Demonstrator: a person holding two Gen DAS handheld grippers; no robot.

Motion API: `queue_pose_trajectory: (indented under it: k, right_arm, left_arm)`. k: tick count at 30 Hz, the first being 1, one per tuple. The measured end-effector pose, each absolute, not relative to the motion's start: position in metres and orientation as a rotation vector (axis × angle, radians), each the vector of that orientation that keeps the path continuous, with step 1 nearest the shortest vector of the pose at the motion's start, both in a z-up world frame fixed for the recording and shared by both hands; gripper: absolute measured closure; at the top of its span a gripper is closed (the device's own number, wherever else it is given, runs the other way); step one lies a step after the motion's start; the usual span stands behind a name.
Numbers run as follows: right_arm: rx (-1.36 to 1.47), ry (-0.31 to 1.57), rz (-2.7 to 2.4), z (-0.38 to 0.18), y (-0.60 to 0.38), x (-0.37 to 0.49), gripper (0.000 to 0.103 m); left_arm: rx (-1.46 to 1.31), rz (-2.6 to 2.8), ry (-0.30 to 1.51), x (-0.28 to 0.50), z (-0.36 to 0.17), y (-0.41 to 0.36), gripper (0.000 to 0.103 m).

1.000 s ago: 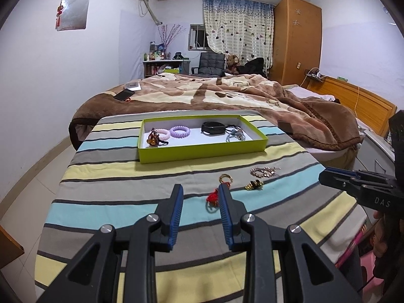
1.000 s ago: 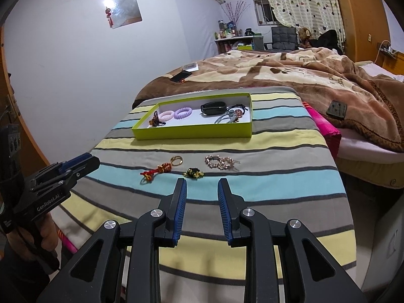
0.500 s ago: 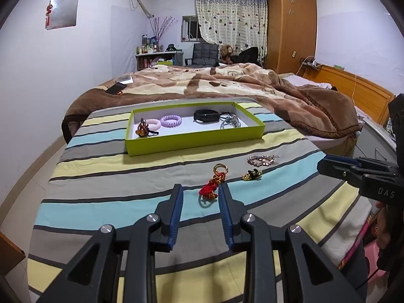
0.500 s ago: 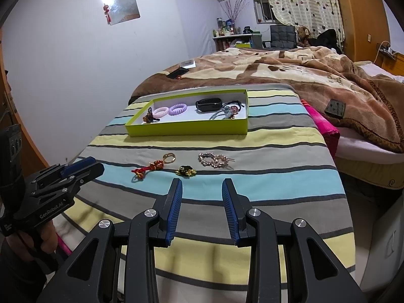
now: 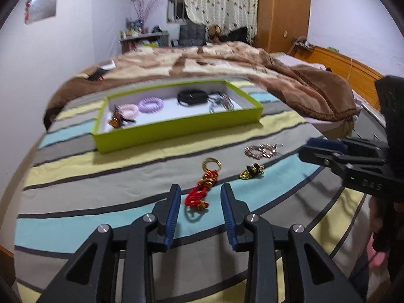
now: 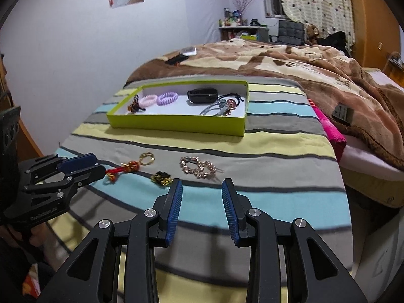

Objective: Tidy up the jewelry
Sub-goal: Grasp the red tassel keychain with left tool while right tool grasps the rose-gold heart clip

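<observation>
A lime-green tray [image 5: 176, 128] [image 6: 176, 122] on the striped cloth holds pink and purple coil hair ties [image 5: 151, 104], a black band [image 5: 192, 96] and other pieces. Loose on the cloth lie a red tassel keychain with a gold ring [image 5: 204, 189] [image 6: 126, 168], a small gold-and-black piece [image 5: 251, 172] [image 6: 161, 178] and a rose-gold chain clip [image 5: 262, 149] [image 6: 198, 168]. My left gripper [image 5: 200, 197] is open, its fingers either side of the red tassel, just above it. My right gripper [image 6: 200, 189] is open and empty, just short of the chain clip.
The striped table [image 6: 277, 151] abuts a bed with a brown blanket [image 5: 227, 63]. A black remote [image 6: 342, 112] and a pink cloth [image 6: 330, 131] lie at the right. A phone [image 5: 97, 74] lies on the blanket. A wardrobe [image 5: 282, 10] stands behind.
Both grippers have moved forward and lower toward the loose pieces. My left gripper now straddles the red tassel. My right gripper has opened wider.
</observation>
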State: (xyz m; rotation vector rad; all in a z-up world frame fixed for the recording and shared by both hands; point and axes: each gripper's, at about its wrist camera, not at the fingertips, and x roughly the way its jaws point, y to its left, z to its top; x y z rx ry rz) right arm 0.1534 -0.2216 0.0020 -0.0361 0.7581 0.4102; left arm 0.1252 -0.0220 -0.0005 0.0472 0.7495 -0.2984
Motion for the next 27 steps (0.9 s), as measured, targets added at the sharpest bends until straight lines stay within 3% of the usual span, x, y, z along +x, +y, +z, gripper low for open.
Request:
queue_pose_trajectory:
  k: [2,5,7,11,20,22,24,27]
  right_arm:
    - [-0.070,0.768,0.416,-0.001,-0.219,0.162,0.069]
    - [-0.111,0.804,0.445,-0.008,-0.216,0.179,0.060]
    - [-0.118,0.834,0.472,-0.013,-0.215,0.189,0.059]
    - [-0.187,0.848,0.479,-0.019,-0.208,0.197,0.059]
    - [-0.271,0.869,0.532,-0.026,-0.195,0.208,0.059]
    - [-0.267,0.872,0.532,-0.026,-0.195,0.208,0.062]
    - [-0.262,0.872,0.538,-0.026,-0.193,0.205,0.077]
    - [-0.279,0.864,0.520,-0.025,-0.188,0.201,0.078]
  left_arm:
    - [0.063,-0.298,0.764,0.130,-0.002,-0.025,0.069]
    - [0.071,-0.317,0.778,0.136,-0.004,-0.028,0.067]
    - [0.080,-0.325,0.803,0.142,-0.008,-0.031,0.062]
    - [0.080,-0.319,0.881,0.153,-0.020,-0.032,0.062]
    - [0.104,-0.303,0.879,0.151,-0.019,-0.036,0.062]
    - [0.116,-0.295,0.878,0.151,-0.019,-0.037,0.068]
    - [0.121,-0.295,0.875,0.151,-0.019,-0.038,0.077]
    - [0.125,-0.296,0.874,0.149,-0.018,-0.038,0.080]
